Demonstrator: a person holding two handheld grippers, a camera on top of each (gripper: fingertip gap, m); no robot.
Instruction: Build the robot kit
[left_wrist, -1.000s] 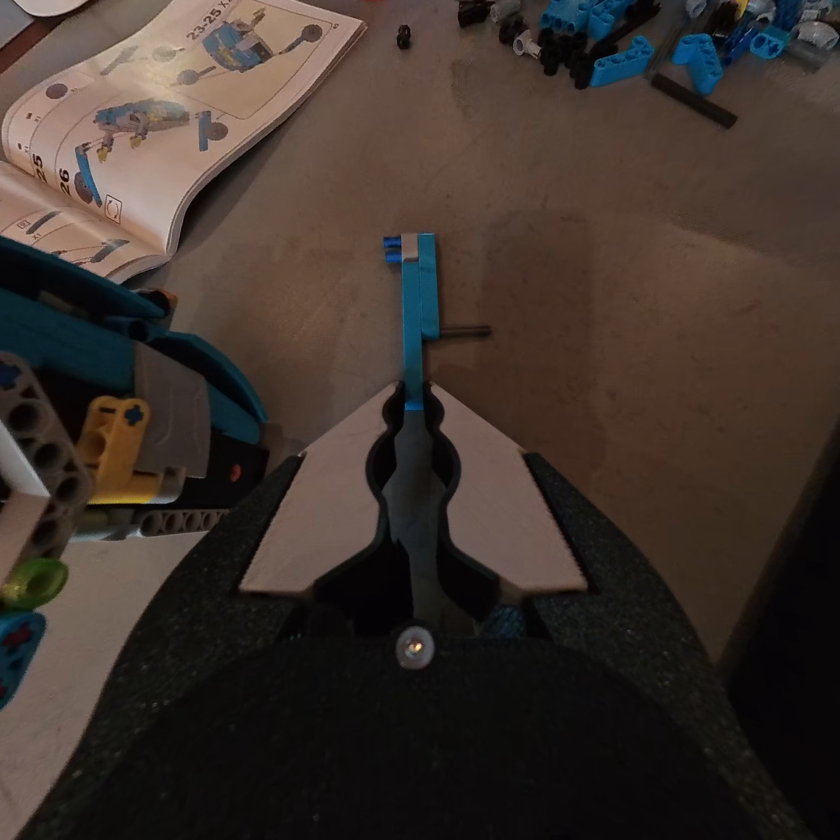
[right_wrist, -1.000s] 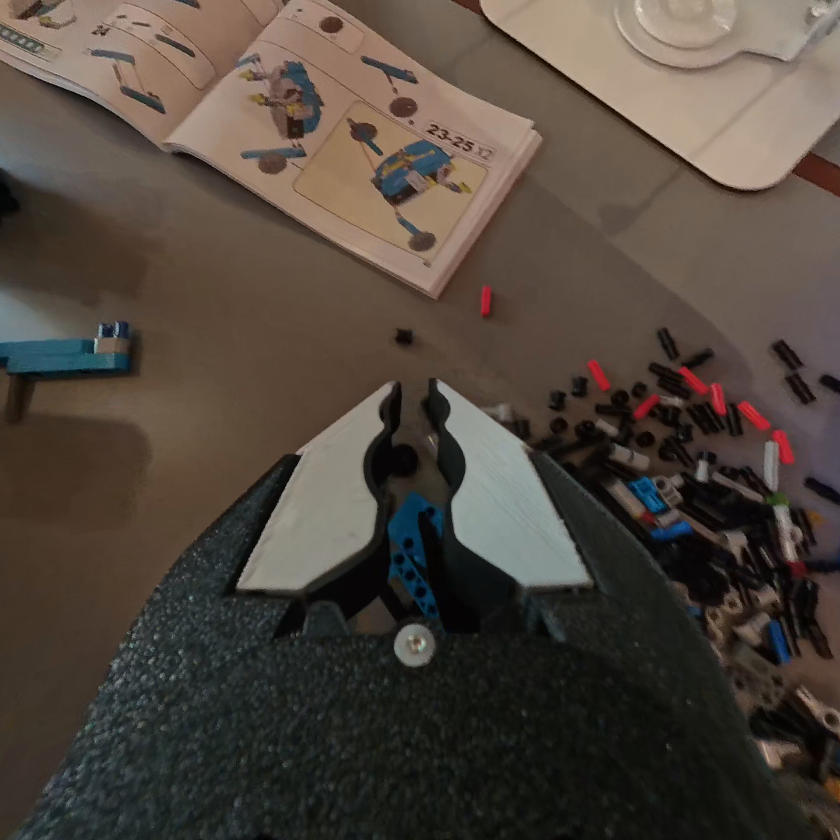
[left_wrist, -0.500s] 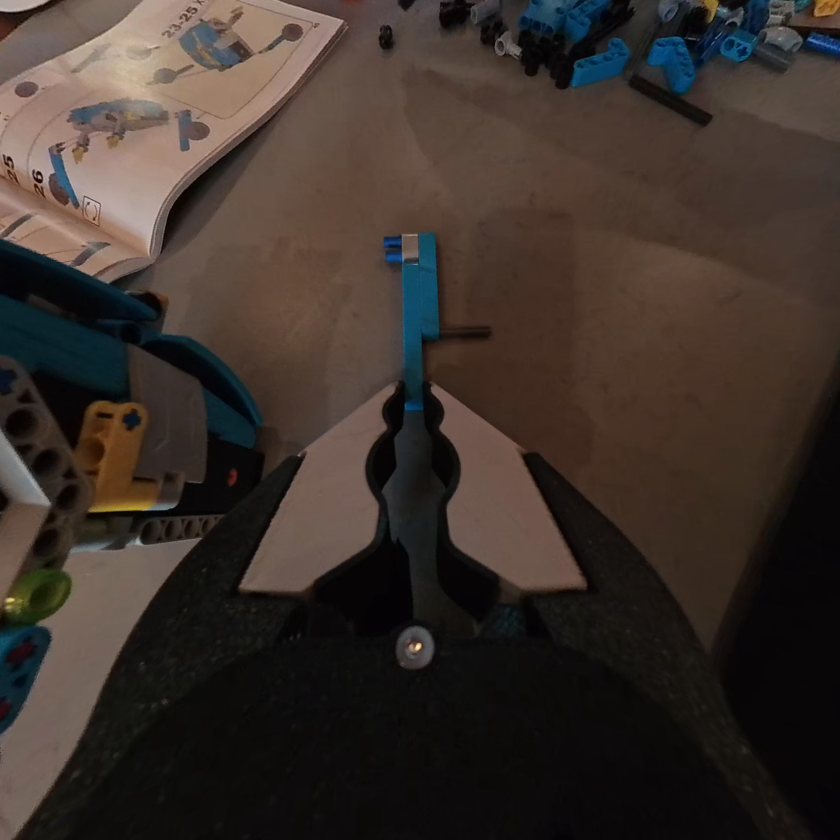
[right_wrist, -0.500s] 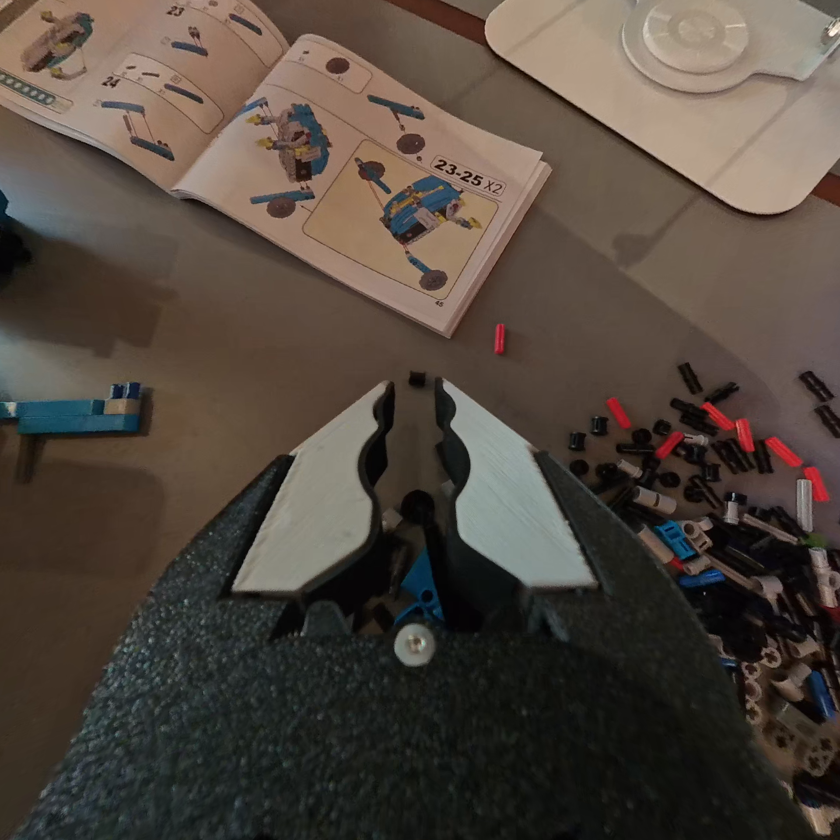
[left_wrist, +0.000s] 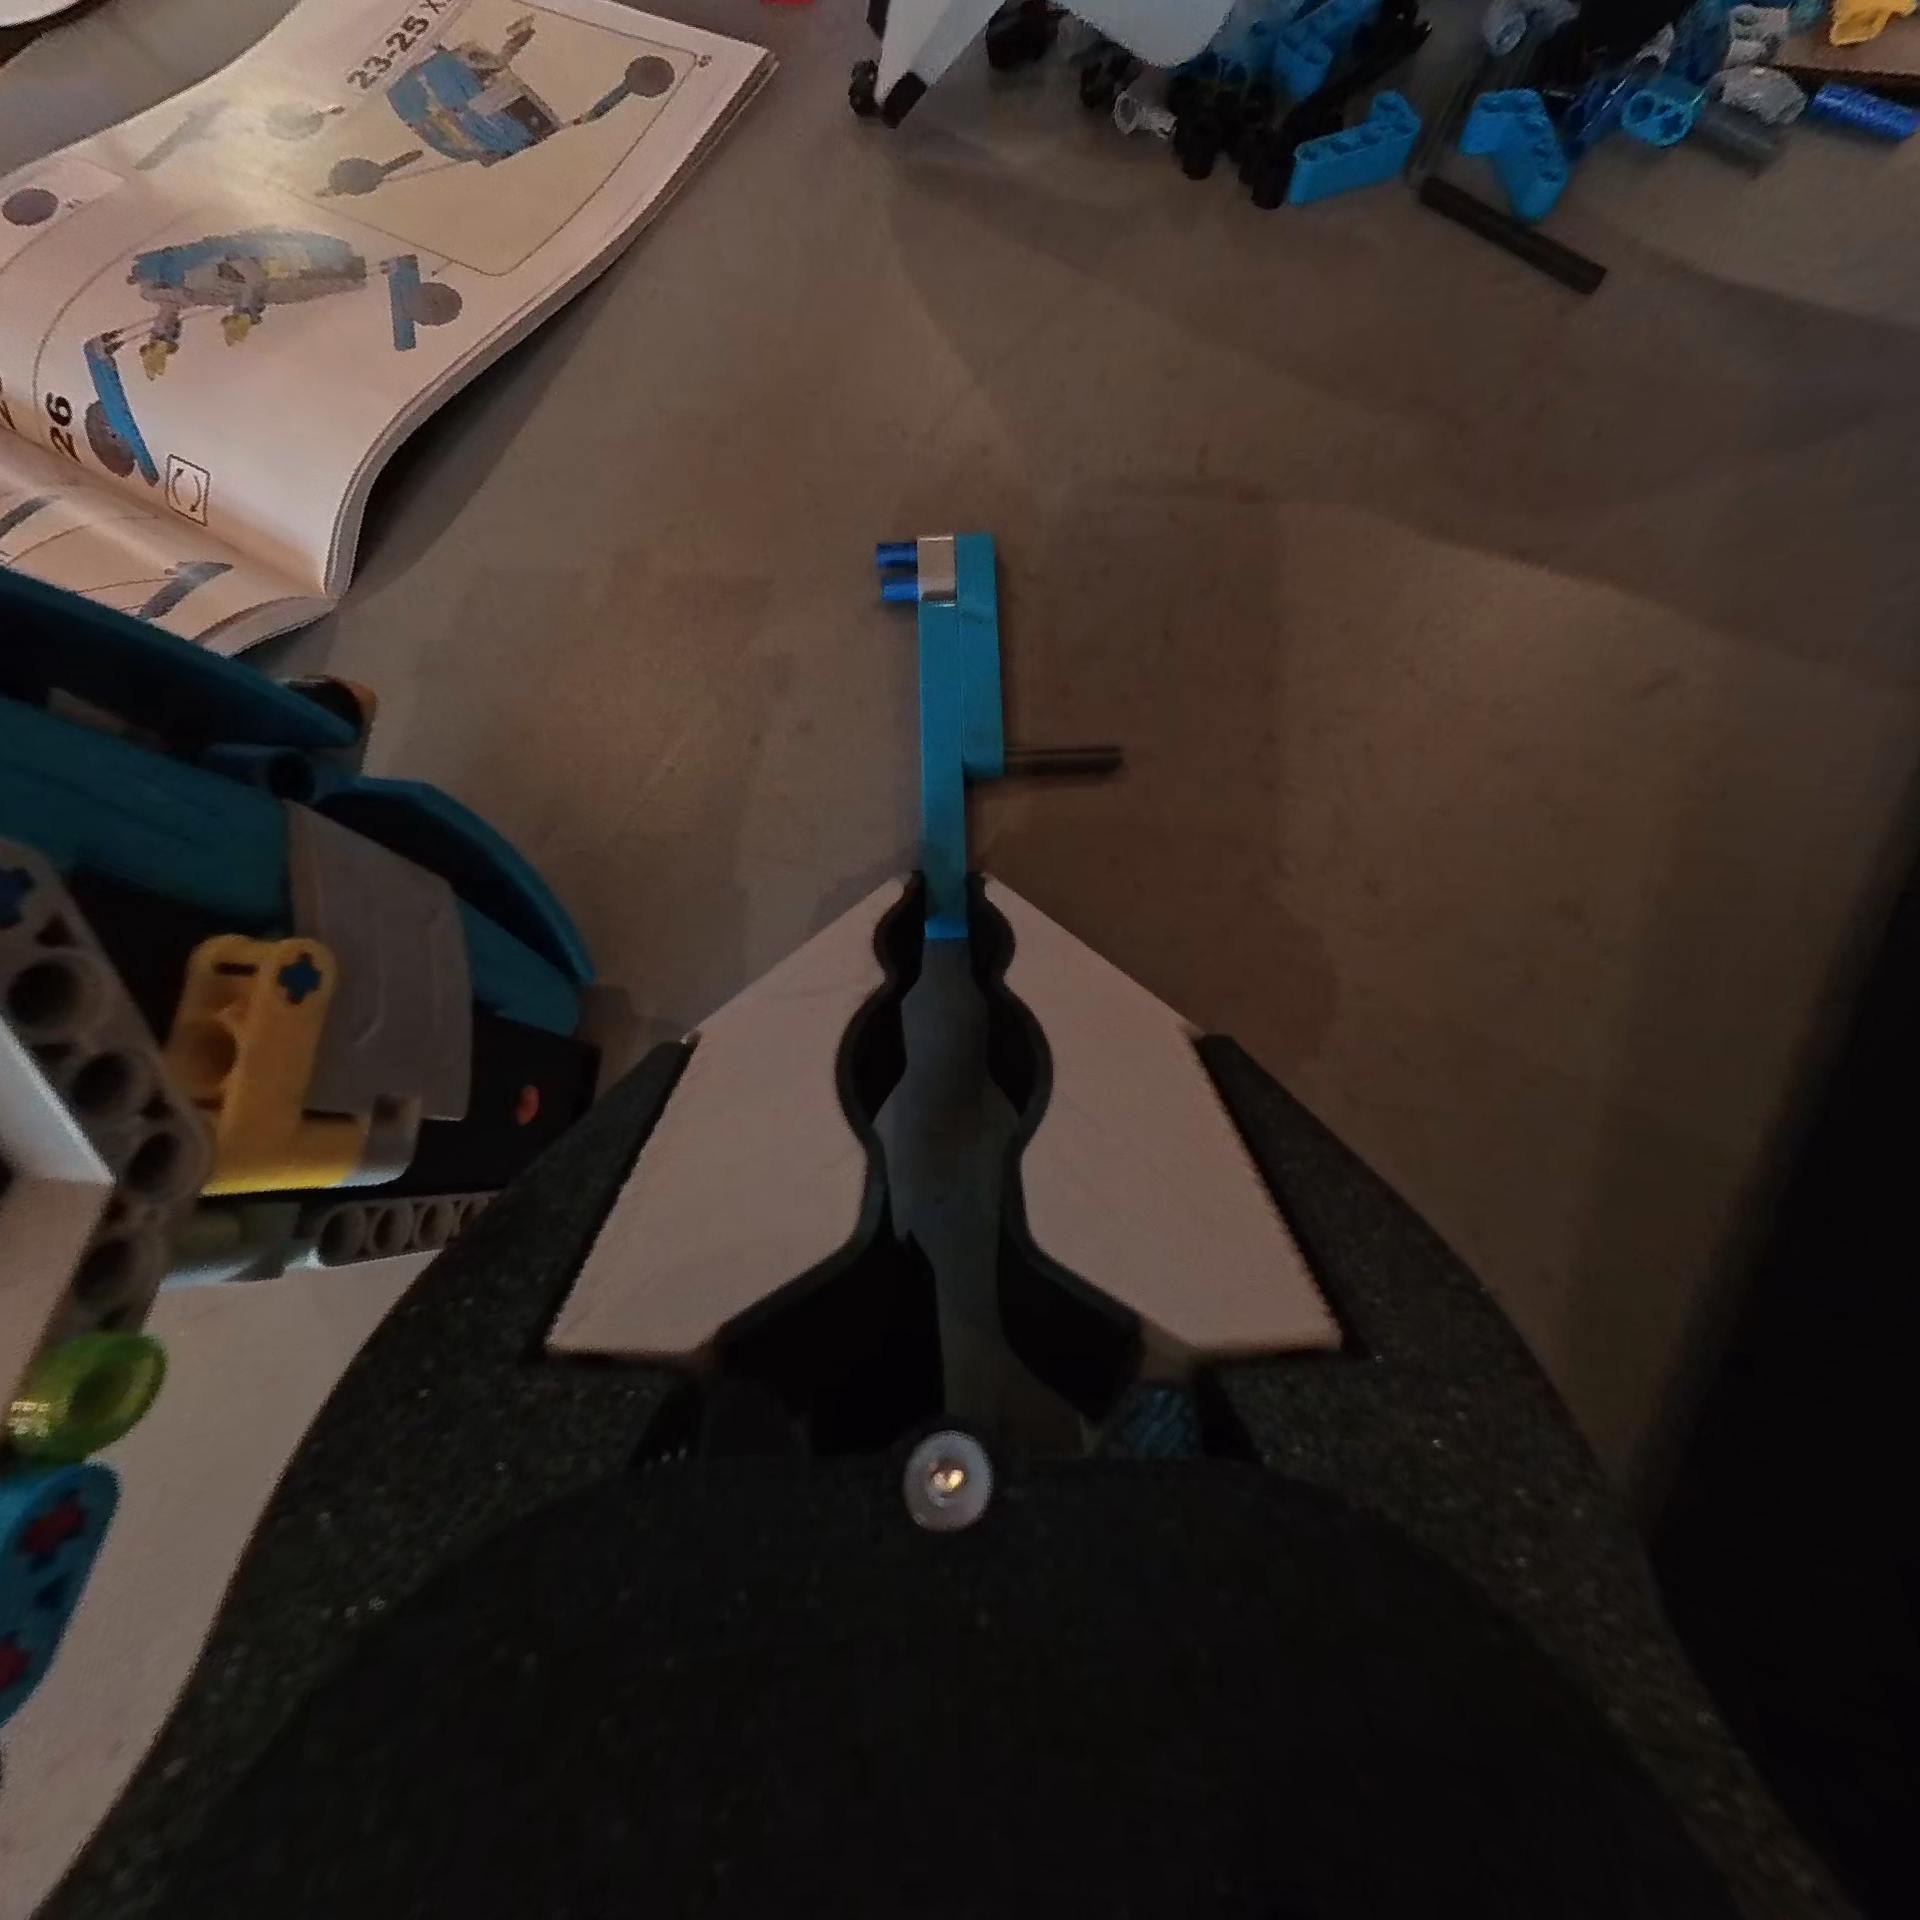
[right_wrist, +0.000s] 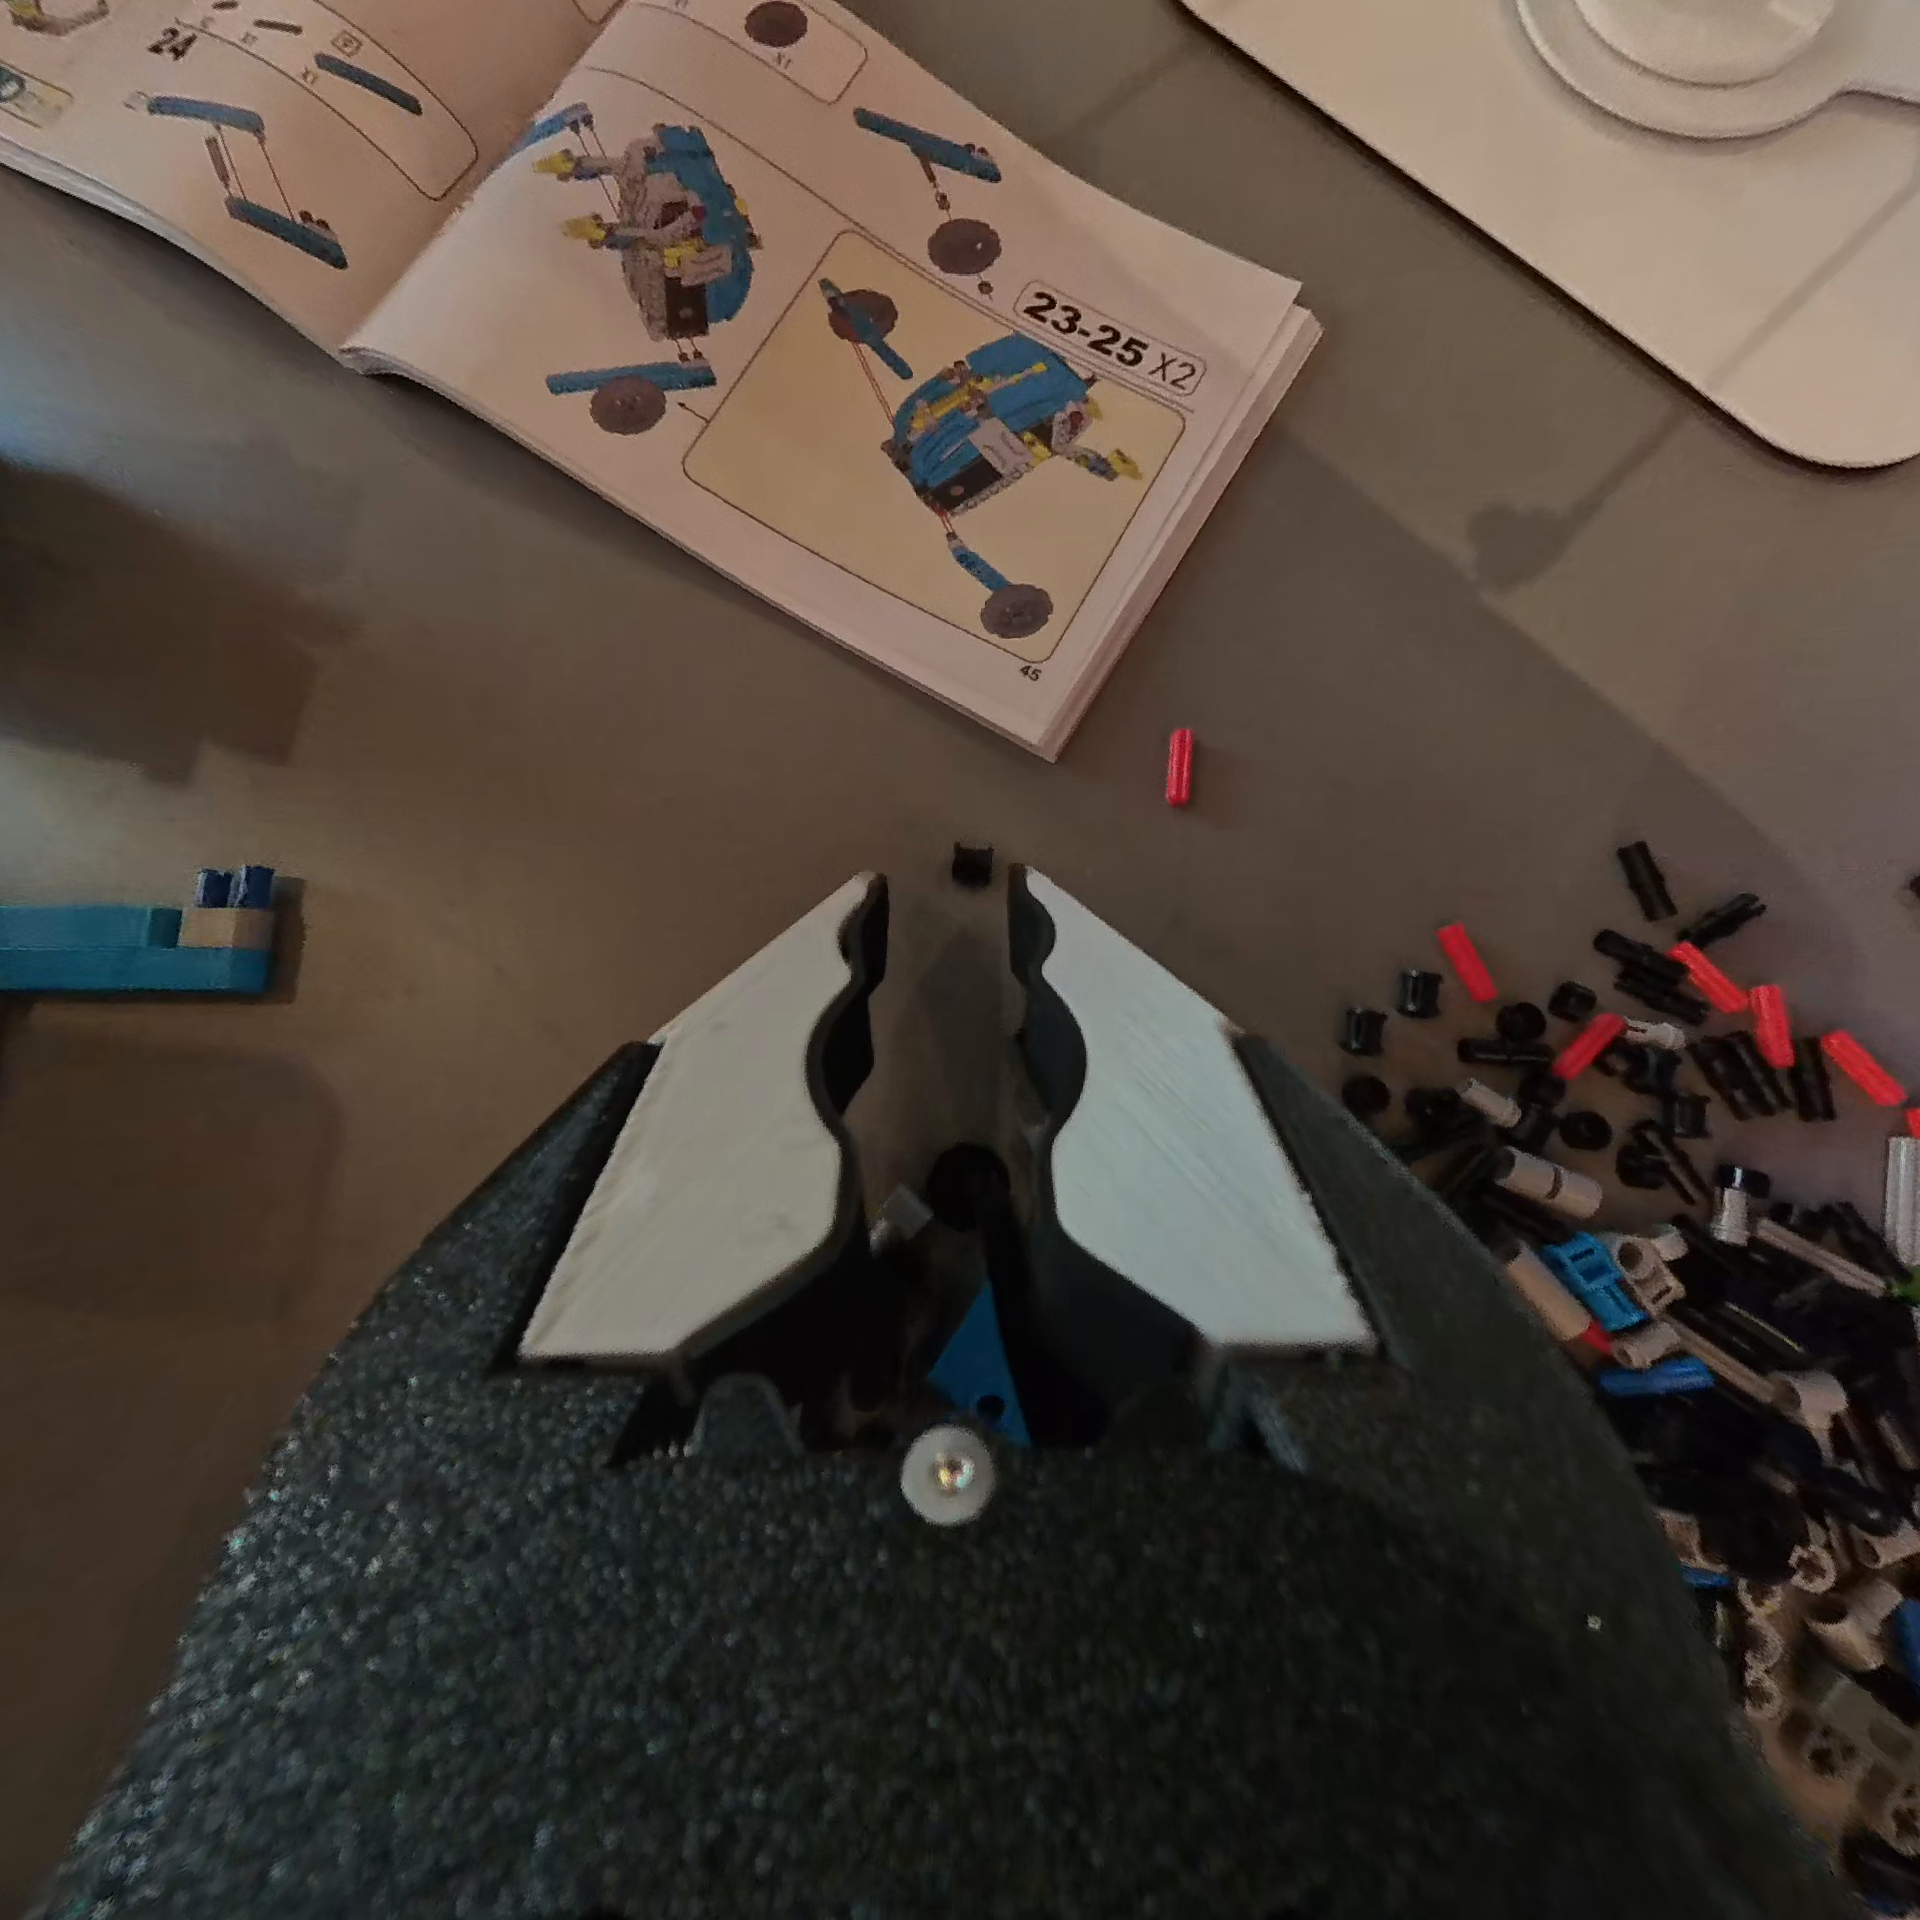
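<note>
My left gripper (left_wrist: 943, 902) is shut on the near end of a long blue beam assembly (left_wrist: 954, 717) that points away from me over the grey table; it has two dark blue pins and a grey piece at its far end and a black axle (left_wrist: 1070, 761) sticking out to the right. The same beam shows at the left edge of the right wrist view (right_wrist: 135, 940). My right gripper (right_wrist: 948, 894) is open and empty, with its tips just short of a small black connector (right_wrist: 971, 864) lying on the table.
An open instruction booklet (right_wrist: 810, 343) lies behind. A heap of small black, red and grey parts (right_wrist: 1662, 1143) is at the right, with a lone red pin (right_wrist: 1179, 767). A partly built blue, grey and yellow model (left_wrist: 208, 1018) stands left. A white tray (right_wrist: 1662, 208) is far right. One gripper's finger ends stand about 20 cm off the other's.
My right gripper's jaws have widened and it has moved forward toward the small black connector. My left gripper keeps its hold on the blue beam, almost still.
</note>
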